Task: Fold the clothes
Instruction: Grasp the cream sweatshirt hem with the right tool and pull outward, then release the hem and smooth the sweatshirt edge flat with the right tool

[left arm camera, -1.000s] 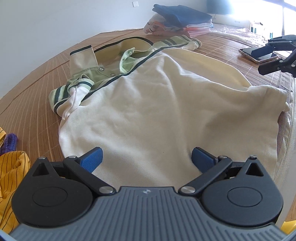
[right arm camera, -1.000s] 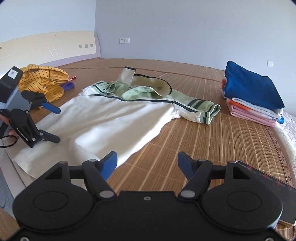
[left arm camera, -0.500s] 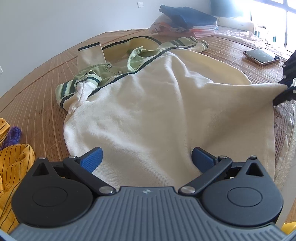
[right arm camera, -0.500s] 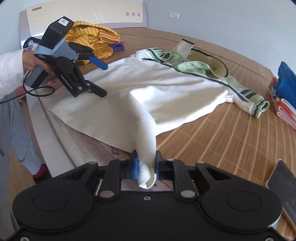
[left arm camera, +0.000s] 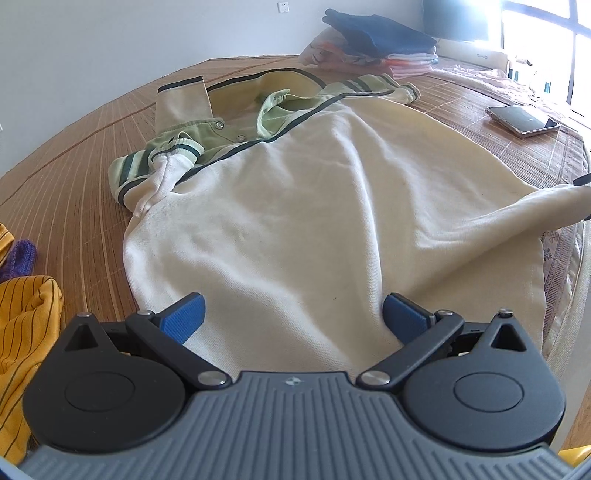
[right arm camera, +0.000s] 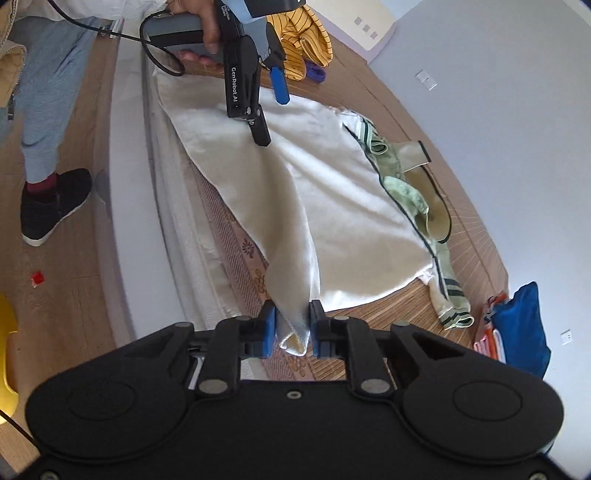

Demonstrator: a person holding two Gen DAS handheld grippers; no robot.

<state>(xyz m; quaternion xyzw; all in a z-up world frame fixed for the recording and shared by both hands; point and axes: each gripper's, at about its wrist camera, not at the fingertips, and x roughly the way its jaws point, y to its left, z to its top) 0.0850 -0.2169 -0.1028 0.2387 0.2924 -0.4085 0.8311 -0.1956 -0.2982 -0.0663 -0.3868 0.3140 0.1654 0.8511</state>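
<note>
We're clamping the right gripper (right arm camera: 291, 326) on the cream garment's (left arm camera: 295, 221) hem corner at lower centre of the right view, left gripper (left arm camera: 291, 317) spread wide over the opposite hem, so we're aiming it at that corner and keeping the hem taut.

Bedroom clutter around the woven mat

A phone (left arm camera: 522, 120) lies on the bamboo mat (left arm camera: 74, 206) at two o'clock; a wall socket (left arm camera: 283, 6) sits at twelve; a red scrap (right arm camera: 37, 277) lies on the wooden floor (right arm camera: 66, 295) at nine.
</note>
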